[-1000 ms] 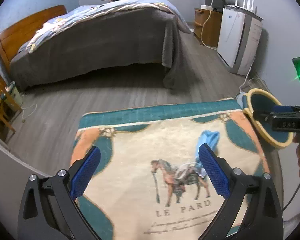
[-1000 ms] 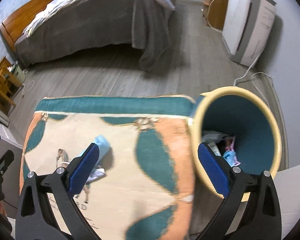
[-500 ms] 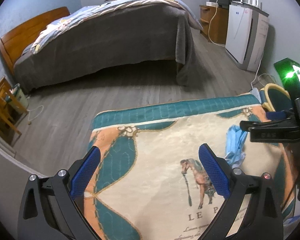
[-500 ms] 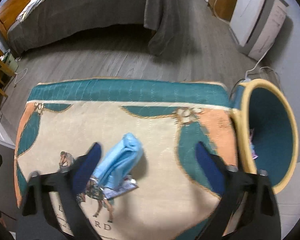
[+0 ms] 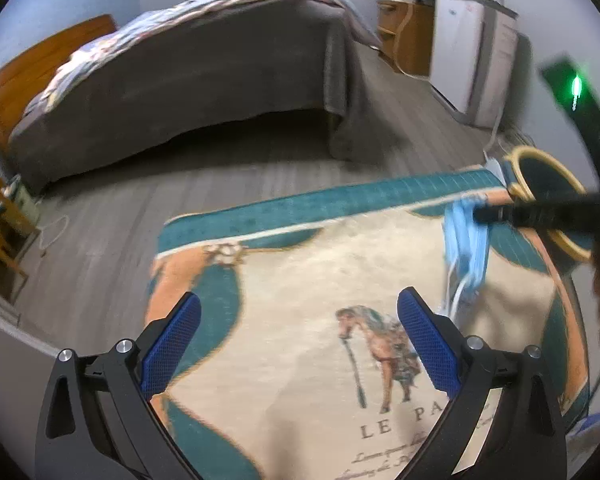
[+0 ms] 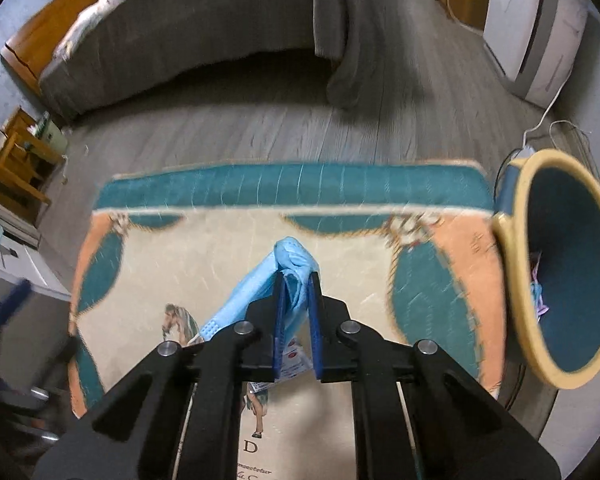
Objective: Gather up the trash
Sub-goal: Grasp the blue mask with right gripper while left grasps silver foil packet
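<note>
My right tool [image 6: 296, 280] is closing its 2 blue pads on a crumpled light-blue face mask [image 6: 260, 292], the fabric pinched between them and bunched above the tips, its white ear loops trailing down toward the counter. From my left wrist camera the same mask [image 5: 466, 240] hangs from the right tool's black tip [image 5: 480, 214], raised over the far right part of the patterned cloth [image 5: 300, 320] that covers the counter, a cream field with teal and orange borders and a printed horse and rider [image 5: 380, 344]. A small printed paper wrapper [image 6: 294, 362] lies on the cloth directly beneath the closing pads. My left tool [image 5: 300, 336] stands wide, nothing between its fingers, pointed down over the near half of the cloth. Just past the counter's right edge stands the trash bin [image 6: 512, 280], teal inside with a yellow rim, with a few scraps of pink and blue litter [image 6: 538, 288] at its bottom. Beyond the counter are grey plank flooring, a bed [image 5: 188, 92] with a grey cover, and a white appliance [image 5: 476, 60] against the right wall.
</note>
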The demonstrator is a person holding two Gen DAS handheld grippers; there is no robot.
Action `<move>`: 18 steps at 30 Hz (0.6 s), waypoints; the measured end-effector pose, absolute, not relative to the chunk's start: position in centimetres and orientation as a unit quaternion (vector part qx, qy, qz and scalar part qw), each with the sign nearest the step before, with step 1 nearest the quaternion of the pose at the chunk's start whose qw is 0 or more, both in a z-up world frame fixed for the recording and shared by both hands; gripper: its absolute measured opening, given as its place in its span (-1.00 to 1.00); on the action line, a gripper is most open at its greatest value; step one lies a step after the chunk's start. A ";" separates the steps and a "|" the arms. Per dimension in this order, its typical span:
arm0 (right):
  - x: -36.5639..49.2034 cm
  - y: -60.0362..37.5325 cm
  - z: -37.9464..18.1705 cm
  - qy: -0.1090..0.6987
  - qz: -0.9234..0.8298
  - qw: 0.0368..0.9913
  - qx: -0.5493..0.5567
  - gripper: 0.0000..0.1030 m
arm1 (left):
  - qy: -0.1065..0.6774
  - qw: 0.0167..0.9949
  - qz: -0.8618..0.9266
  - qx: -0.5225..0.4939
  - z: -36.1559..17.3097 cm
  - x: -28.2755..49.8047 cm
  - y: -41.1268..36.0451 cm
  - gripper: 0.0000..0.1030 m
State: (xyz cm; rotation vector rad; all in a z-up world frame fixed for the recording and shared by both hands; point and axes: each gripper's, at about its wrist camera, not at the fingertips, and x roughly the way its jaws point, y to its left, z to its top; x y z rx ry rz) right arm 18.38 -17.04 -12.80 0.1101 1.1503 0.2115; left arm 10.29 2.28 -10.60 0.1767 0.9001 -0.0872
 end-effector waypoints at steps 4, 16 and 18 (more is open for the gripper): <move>18.4 -18.7 -11.7 0.531 0.072 0.844 0.007 -0.81 | 0.445 0.886 -0.077 0.104 -12.1 10.3 -0.5 0.89; 18.5 -24.3 -13.1 0.555 0.037 0.831 -0.005 -0.81 | 0.490 0.850 -0.160 0.112 -17.4 11.1 -6.5 0.50; 18.4 -24.6 -13.3 0.558 0.040 0.829 -0.006 -0.81 | 0.499 0.842 -0.170 0.115 -18.5 11.4 -7.4 0.38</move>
